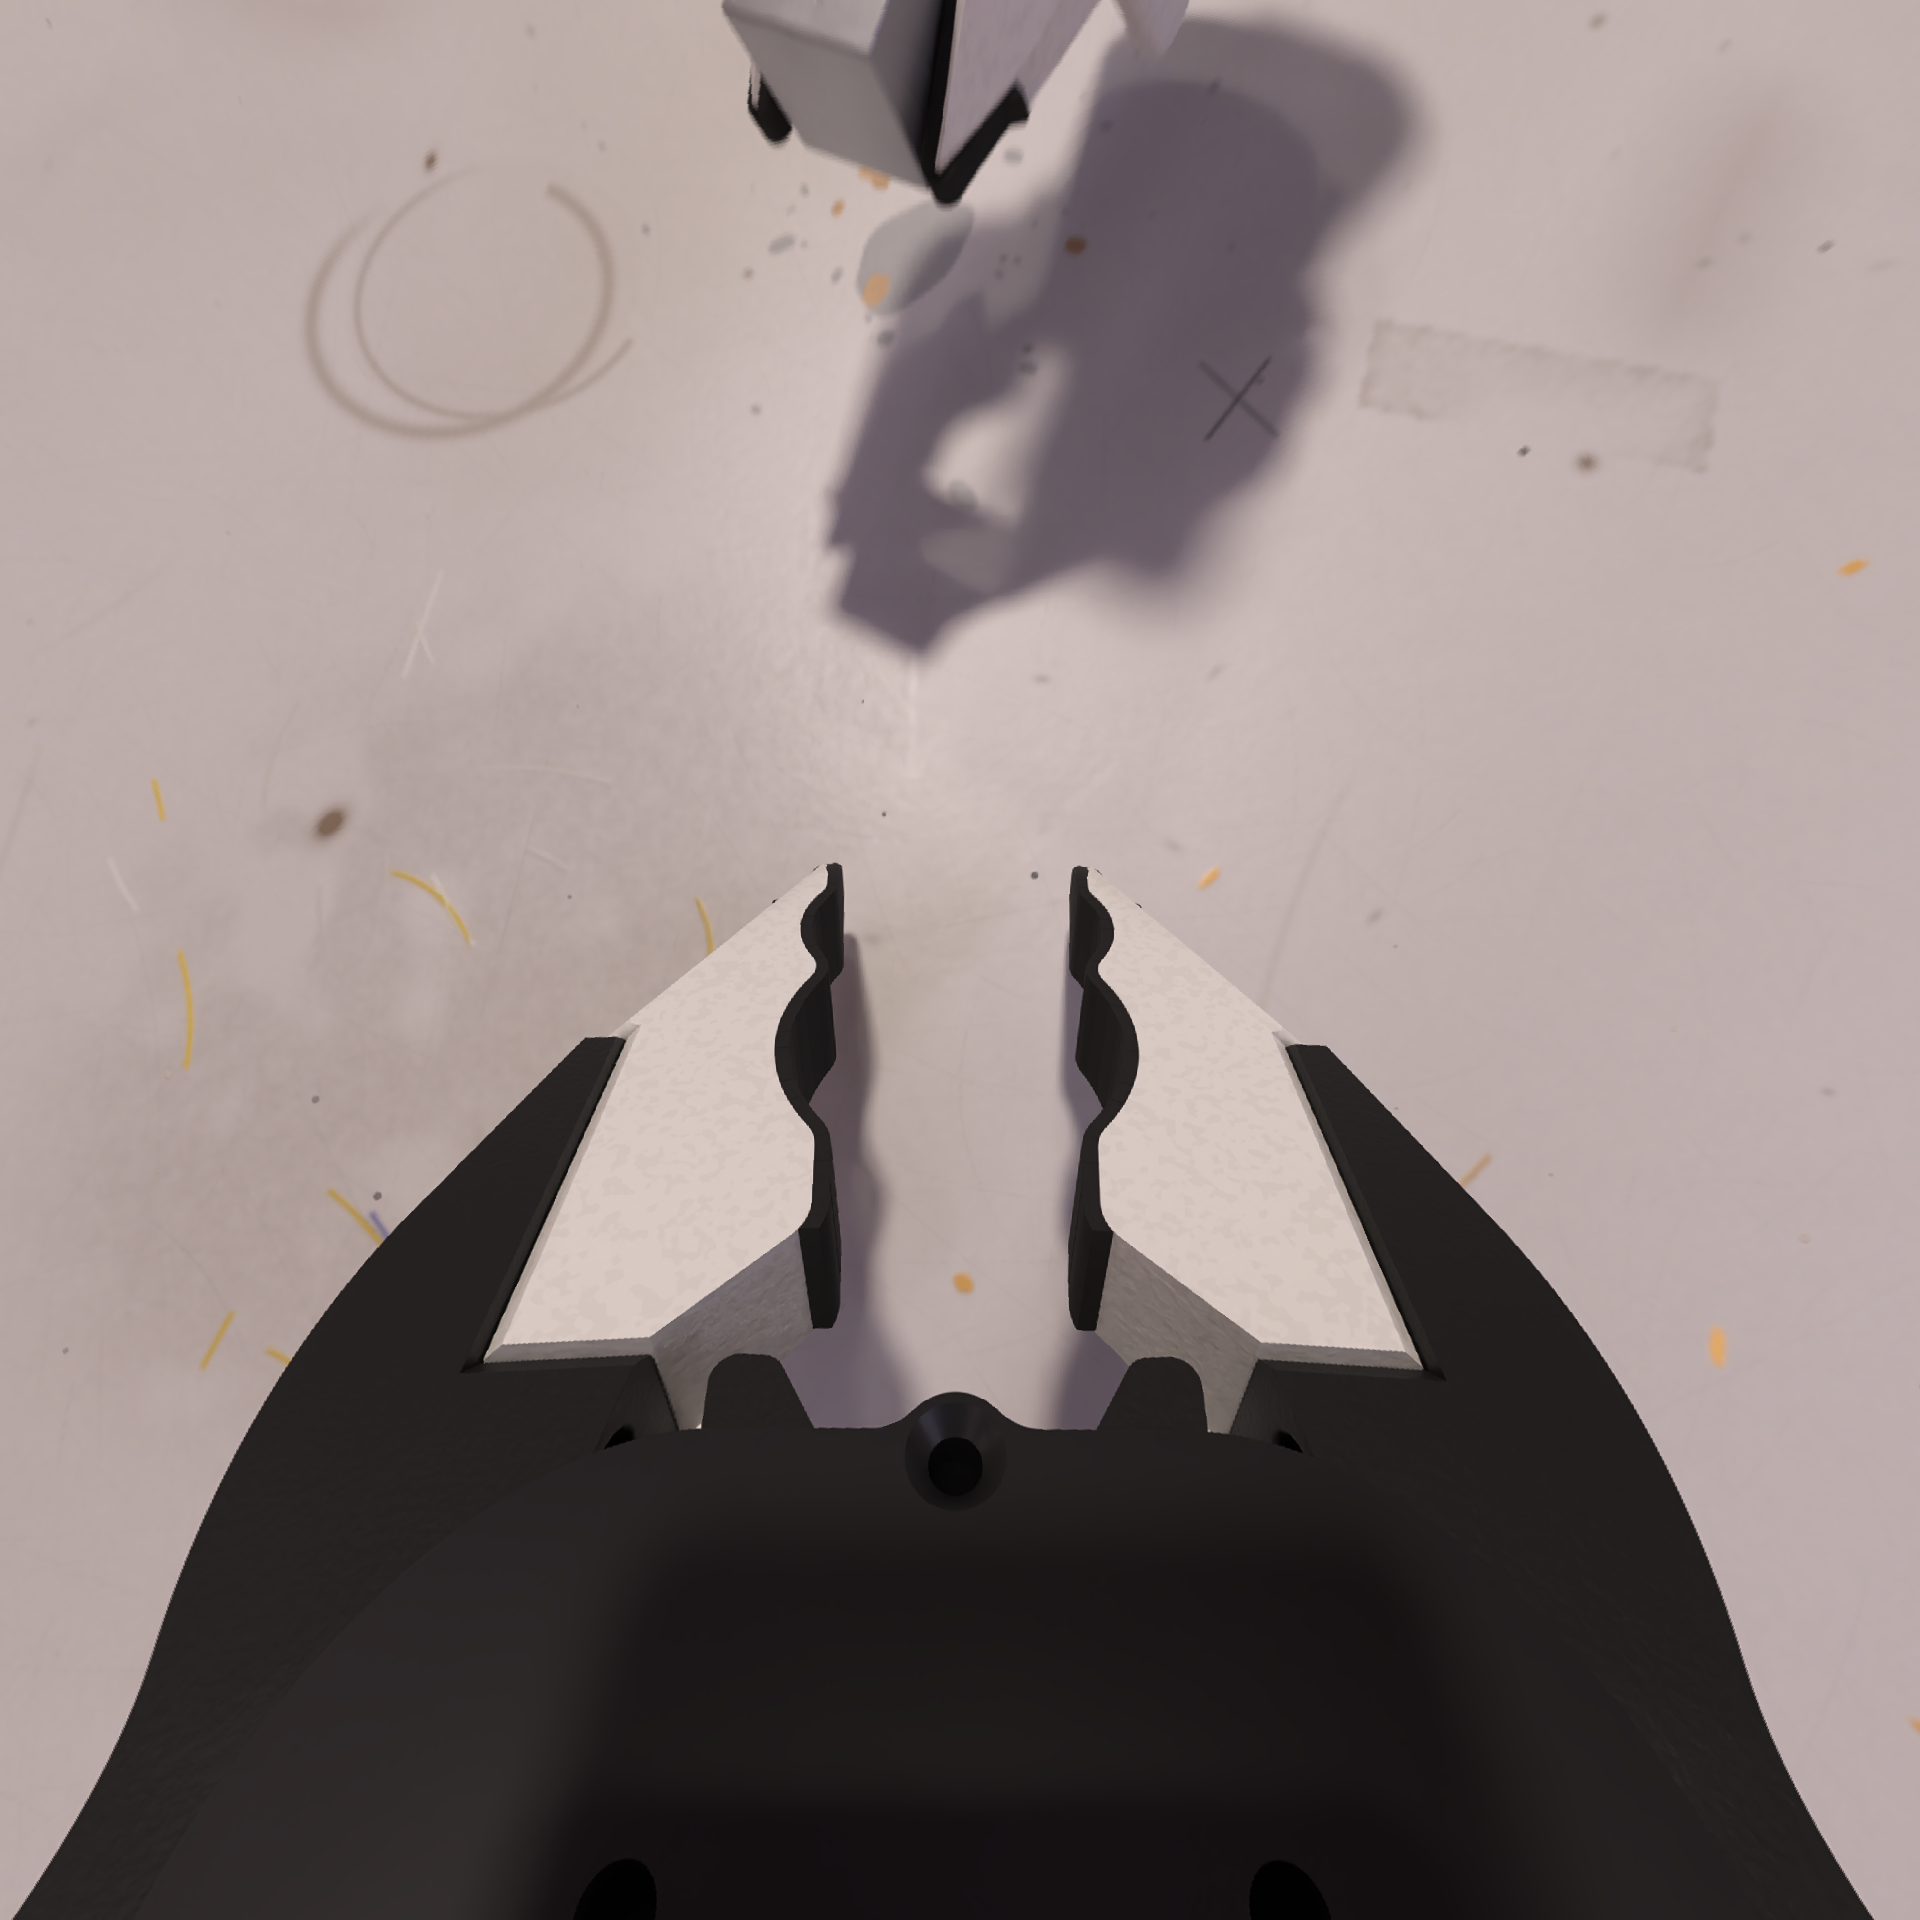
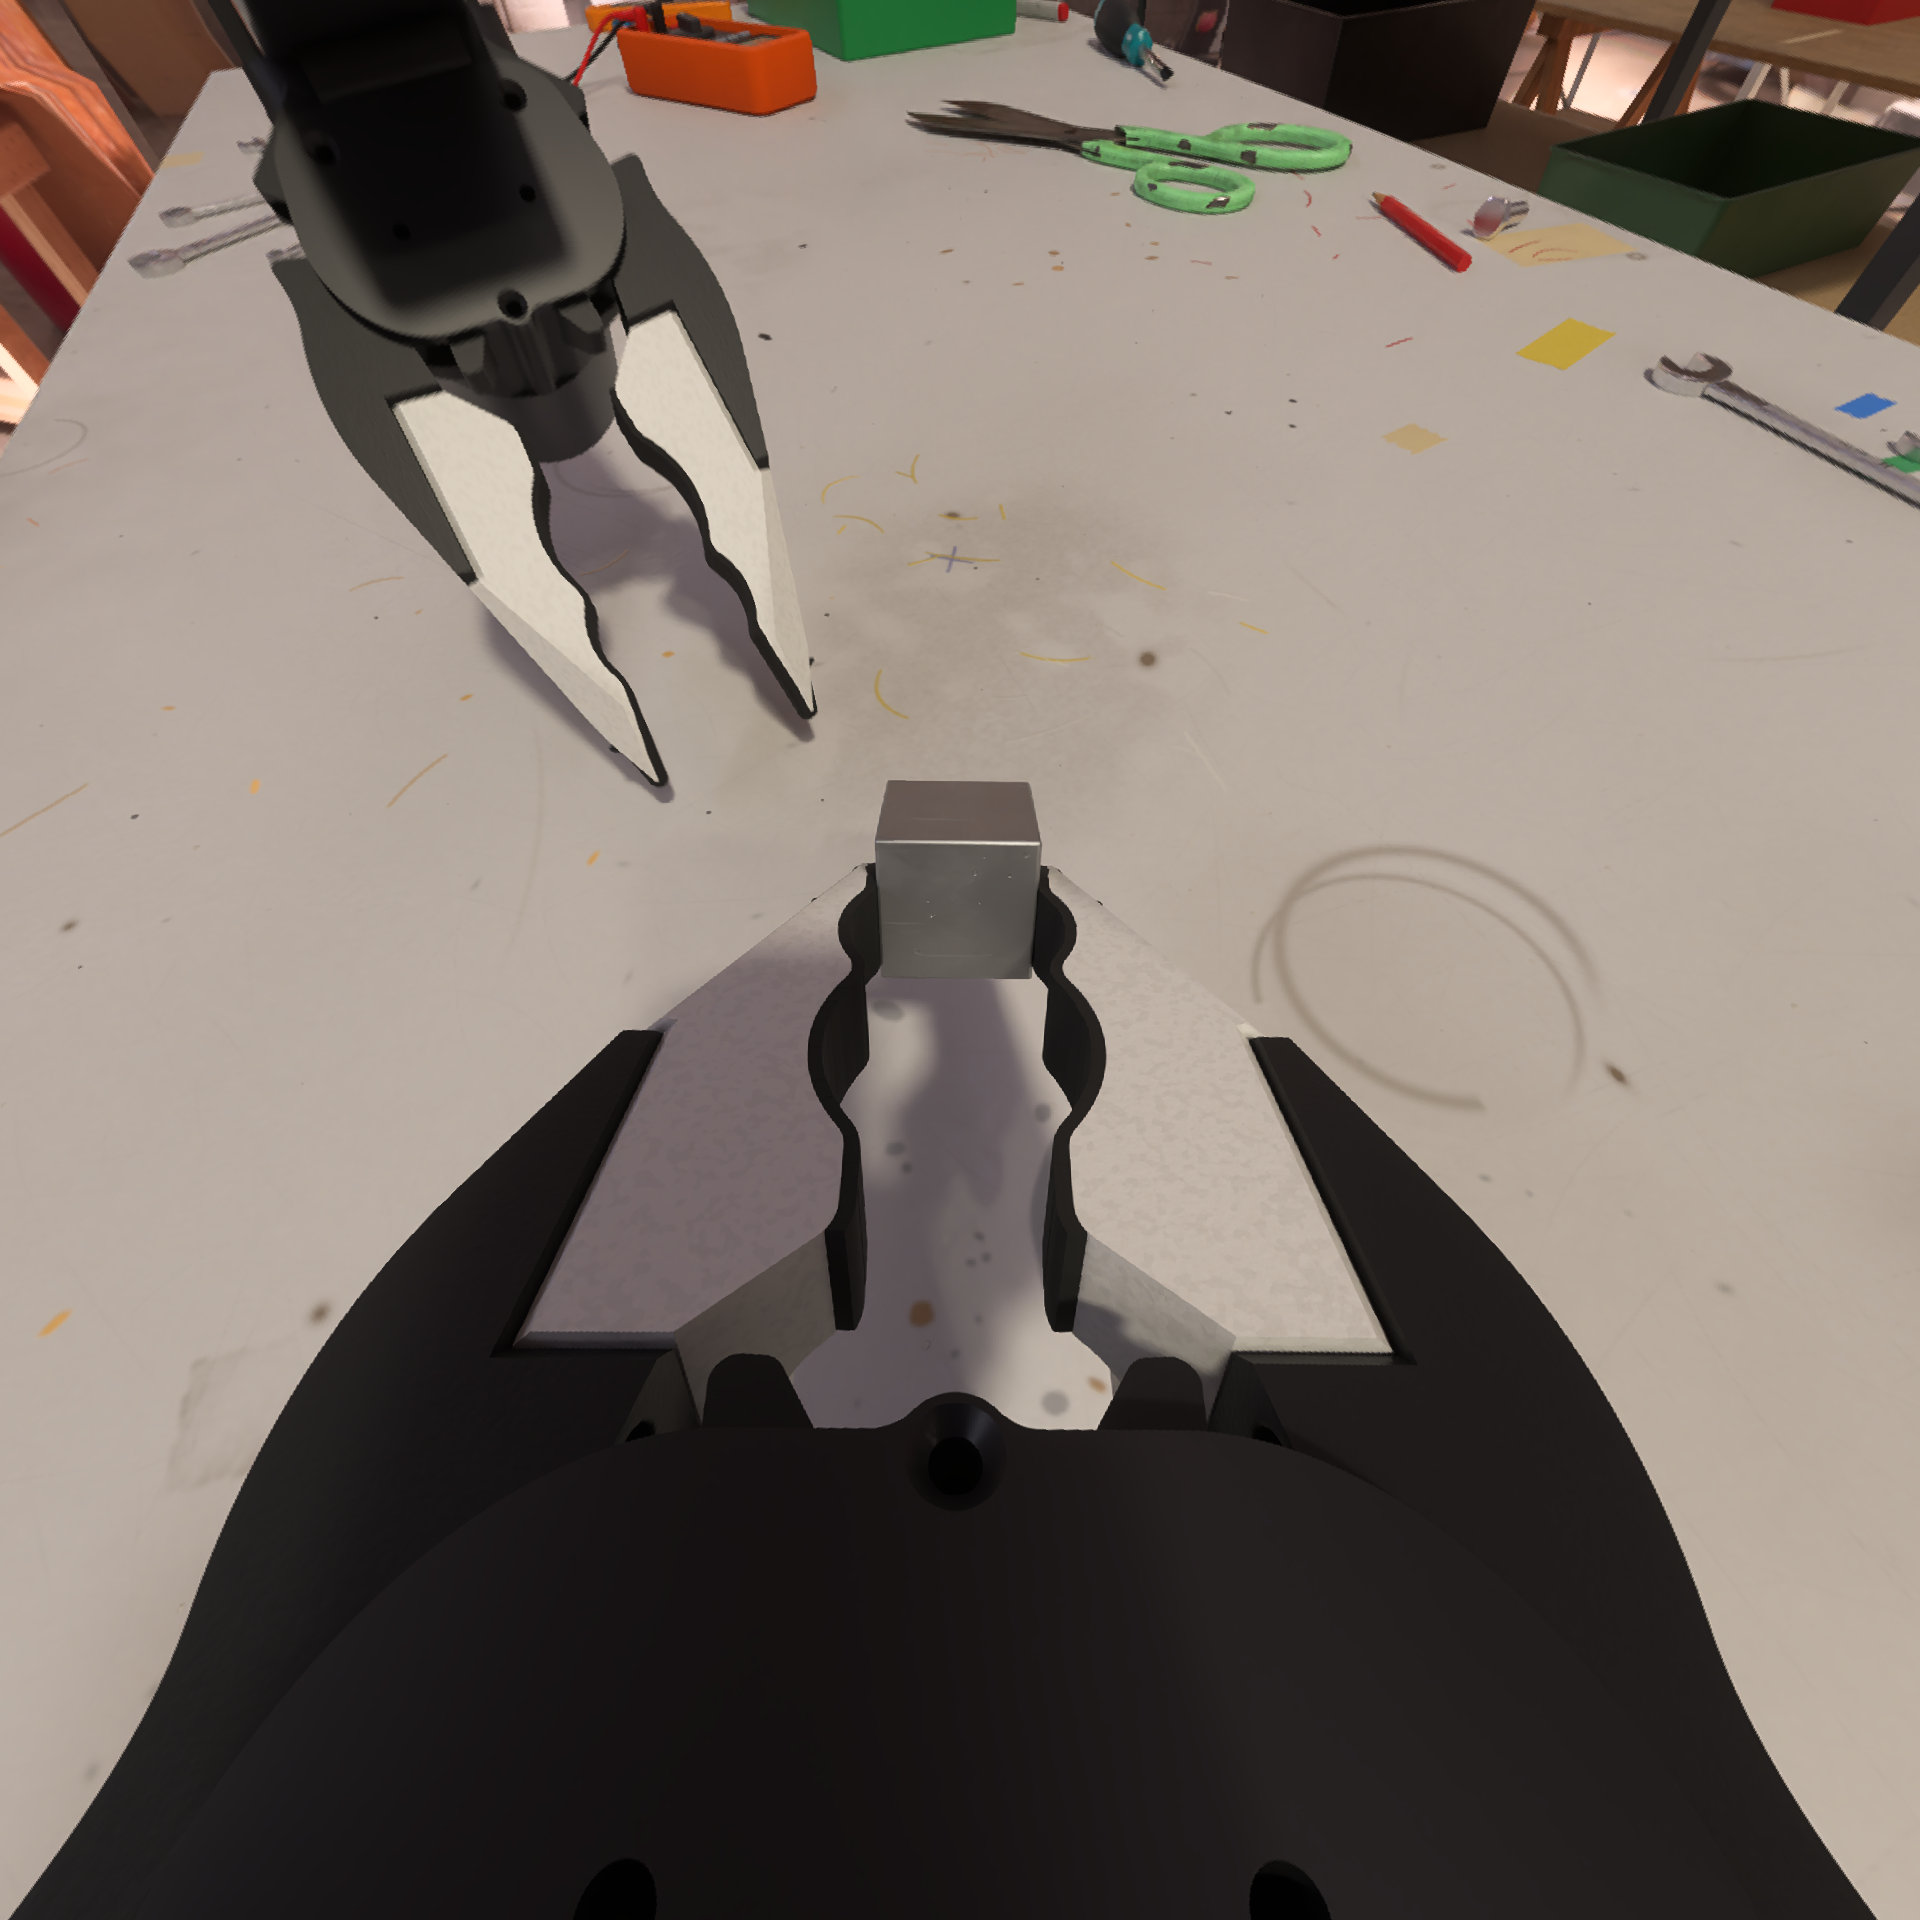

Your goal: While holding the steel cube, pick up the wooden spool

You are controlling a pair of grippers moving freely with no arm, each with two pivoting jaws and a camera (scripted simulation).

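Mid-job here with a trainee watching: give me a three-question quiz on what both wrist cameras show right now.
1. True or false: the right tongs are shut on the steel cube.
2. Multiple choice: between the fingers of the left tongs there is: A) a wooden spool, B) the steel cube, C) nothing but bare table.
3. Short answer: what colour are the handles of the scissors at the far end of the table?

Key: 1 true; 2 C; 3 green. The wooden spool shows in neither view.
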